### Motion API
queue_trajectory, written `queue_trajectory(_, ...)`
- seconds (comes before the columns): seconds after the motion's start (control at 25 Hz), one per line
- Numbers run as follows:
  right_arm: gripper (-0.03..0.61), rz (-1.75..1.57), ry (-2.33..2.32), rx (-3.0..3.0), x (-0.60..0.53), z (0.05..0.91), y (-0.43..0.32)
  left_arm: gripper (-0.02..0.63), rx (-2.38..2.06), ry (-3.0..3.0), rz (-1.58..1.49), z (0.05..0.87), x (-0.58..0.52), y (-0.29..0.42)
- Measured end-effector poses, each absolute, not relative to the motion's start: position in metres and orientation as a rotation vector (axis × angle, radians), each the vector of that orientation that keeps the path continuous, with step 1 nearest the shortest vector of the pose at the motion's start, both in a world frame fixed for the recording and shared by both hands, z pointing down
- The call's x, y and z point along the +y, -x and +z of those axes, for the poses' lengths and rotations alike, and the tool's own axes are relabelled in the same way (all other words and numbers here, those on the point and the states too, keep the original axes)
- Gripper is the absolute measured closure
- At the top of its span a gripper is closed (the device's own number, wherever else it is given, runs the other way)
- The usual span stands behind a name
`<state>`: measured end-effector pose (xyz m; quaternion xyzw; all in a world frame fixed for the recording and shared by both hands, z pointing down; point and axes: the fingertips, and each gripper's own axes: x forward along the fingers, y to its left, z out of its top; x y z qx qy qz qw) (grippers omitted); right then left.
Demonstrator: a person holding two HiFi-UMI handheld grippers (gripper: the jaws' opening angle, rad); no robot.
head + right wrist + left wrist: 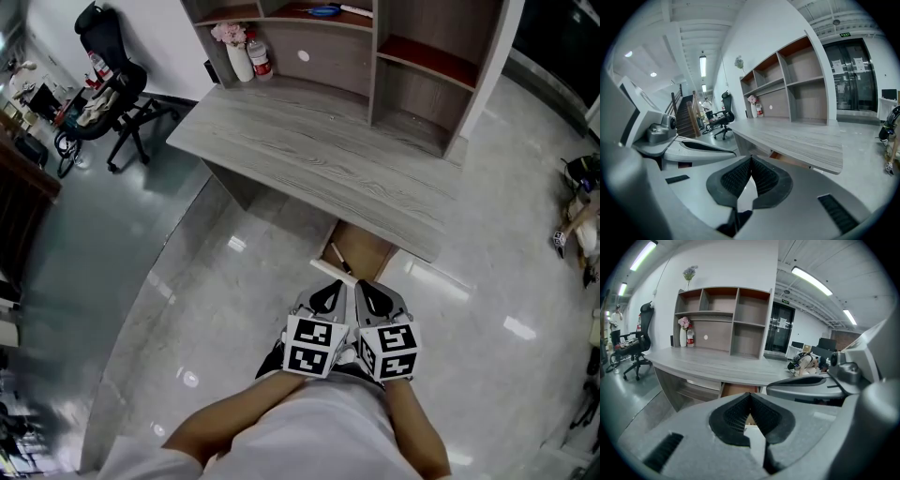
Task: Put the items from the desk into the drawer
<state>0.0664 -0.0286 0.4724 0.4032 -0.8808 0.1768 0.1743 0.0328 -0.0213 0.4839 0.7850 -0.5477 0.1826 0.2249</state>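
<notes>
Fingers [733, 416] of your left gripper [750, 398] are pressed together at the tips and pinch nothing. In the left gripper view, the drawer [738, 390] stands pulled out below the front edge of the desk [717, 366]. At the desk's back left corner, a vase of pink flowers [683, 333] and a red-labelled bottle [690, 337] stand upright, just beside each other.

In the right gripper view, your right gripper [751, 160] also has its fingers closed tip to tip, with nothing held. The desk runs away ahead of it, with the vase and bottle far off at its back.

In the head view, you hold both grippers side by side in front of the desk, near your body and just short of the open drawer. Blue scissors [323, 11] lie on the shelf unit [375, 56] above the desk. An office chair [112, 94] stands well left of the desk.
</notes>
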Motion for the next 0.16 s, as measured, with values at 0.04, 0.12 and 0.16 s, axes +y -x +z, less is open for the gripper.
queue_trajectory(0.04, 0.577, 0.502, -1.142, -2.497, -0.0287, 0.4722, -0.0670, 0.612, -1.510, -2.166, 0.505, 0.4837, -0.0215, -0.0336)
queue_trajectory(0.12, 0.577, 0.504, -1.140, -2.498, -0.0292, 0.4715, -0.0676, 0.612, -1.508, -2.166, 0.508, 0.4831, -0.0222, -0.0349)
queue_trajectory(0.16, 0.577, 0.504, -1.139, -2.499, -0.0295, 0.4711, -0.0679, 0.612, -1.508, -2.166, 0.509, 0.4827, -0.0227, -0.0355)
